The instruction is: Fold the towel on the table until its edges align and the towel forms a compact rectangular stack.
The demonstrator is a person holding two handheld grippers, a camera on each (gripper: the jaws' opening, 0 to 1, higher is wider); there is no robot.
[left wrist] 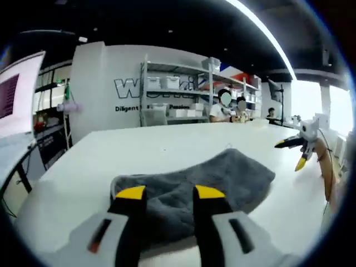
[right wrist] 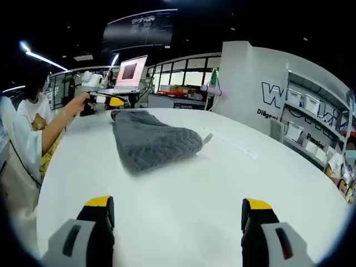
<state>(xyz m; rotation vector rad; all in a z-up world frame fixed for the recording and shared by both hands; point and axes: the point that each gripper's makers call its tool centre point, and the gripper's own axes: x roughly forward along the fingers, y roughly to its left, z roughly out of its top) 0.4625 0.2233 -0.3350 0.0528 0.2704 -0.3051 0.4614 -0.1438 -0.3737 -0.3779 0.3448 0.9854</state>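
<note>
Two claws frame a grey towel (left wrist: 200, 186) lying rumpled on the white table (left wrist: 111, 161). The left gripper (left wrist: 169, 193) hovers at its near edge, jaws parted a little with nothing between them, apparently poised to pinch; well beyond the towel, the right gripper (right wrist: 179, 207) gapes wide, empty.

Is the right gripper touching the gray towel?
Apart. The right gripper view shows bare white table between the right gripper and the gray towel.

Bright ceiling strip light (left wrist: 261, 28), window glare, strong fisheye bending, perhaps slight edge blur.
</note>
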